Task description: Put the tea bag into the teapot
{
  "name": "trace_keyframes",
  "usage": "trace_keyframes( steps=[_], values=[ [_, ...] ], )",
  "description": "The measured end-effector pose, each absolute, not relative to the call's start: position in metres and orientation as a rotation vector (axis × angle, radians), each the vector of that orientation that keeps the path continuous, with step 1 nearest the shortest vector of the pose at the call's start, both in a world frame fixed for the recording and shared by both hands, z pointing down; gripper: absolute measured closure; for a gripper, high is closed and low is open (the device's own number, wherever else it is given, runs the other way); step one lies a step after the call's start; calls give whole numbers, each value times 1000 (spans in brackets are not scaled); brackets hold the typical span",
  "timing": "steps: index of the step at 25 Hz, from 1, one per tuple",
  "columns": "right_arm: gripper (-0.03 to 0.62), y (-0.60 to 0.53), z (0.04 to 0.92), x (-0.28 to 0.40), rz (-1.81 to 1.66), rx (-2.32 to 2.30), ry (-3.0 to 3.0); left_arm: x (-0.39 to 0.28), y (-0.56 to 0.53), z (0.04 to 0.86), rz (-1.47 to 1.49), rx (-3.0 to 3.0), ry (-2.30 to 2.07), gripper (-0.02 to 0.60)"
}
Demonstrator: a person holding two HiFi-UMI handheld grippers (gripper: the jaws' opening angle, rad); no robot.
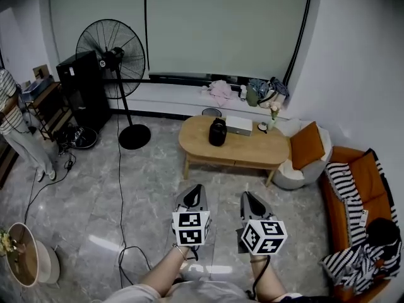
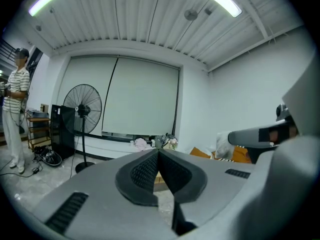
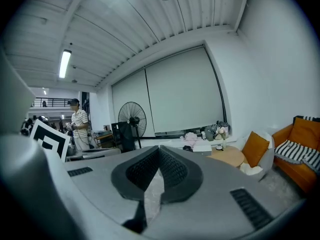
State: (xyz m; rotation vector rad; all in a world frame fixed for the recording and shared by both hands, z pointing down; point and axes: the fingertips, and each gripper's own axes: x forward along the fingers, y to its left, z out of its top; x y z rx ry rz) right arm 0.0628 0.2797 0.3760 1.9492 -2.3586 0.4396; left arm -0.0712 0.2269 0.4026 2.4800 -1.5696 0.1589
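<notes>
Both held at lower centre | left gripper (image 1: 197, 188): closed, empty | right gripper (image 1: 245, 196): closed, empty | dark teapot (image 1: 218, 132) on oval worktop (image 1: 252, 151), centre frame

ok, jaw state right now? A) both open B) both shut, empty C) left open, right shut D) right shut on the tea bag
B: the left gripper and right gripper each show their jaws closed tip to tip in their own views, with nothing held between them.
</notes>
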Motion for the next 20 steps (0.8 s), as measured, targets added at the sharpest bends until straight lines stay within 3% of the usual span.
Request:
trace_keyframes(
  steps=[20],
  values=[
    [560, 228, 397, 113, 454, 1943, -2343, -17, 178, 427, 213, 2478, -1555, 575]
  ],
)
